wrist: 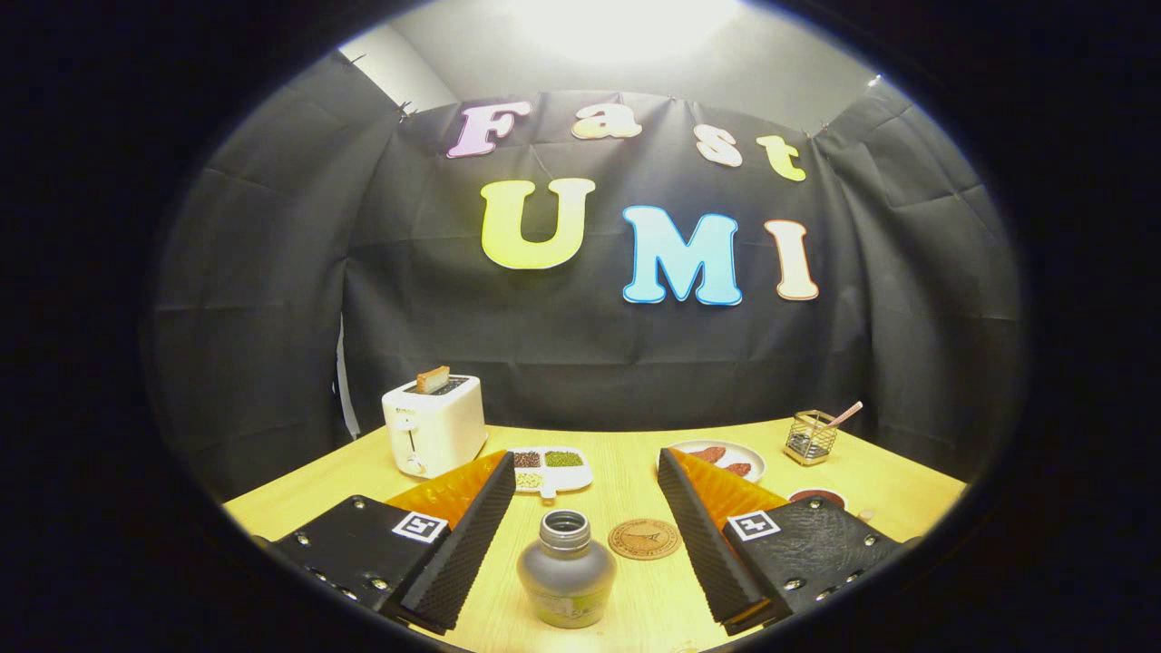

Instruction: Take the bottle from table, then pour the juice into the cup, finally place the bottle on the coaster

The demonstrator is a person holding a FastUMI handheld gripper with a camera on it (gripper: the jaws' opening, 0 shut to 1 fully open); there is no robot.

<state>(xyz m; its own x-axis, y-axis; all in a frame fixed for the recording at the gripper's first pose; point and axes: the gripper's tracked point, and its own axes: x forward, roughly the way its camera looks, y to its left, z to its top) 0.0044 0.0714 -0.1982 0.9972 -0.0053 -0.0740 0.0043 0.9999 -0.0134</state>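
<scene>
The gripper view shows the task barely begun: the tongs (pixel 580 544) are spread wide around the uncapped bottle (pixel 566 571), untouched on the table (pixel 617 481), the coaster (pixel 644 539) just beyond, so grasping, pouring and placing remain.

Cam on claw (pixel 580 535), low over table (pixel 635 608), faces fwd.

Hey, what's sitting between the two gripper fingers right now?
In the gripper view, the open-topped bottle stands on the table between the open gripper's fingers, untouched by either; the coaster lies just beyond it.
</scene>
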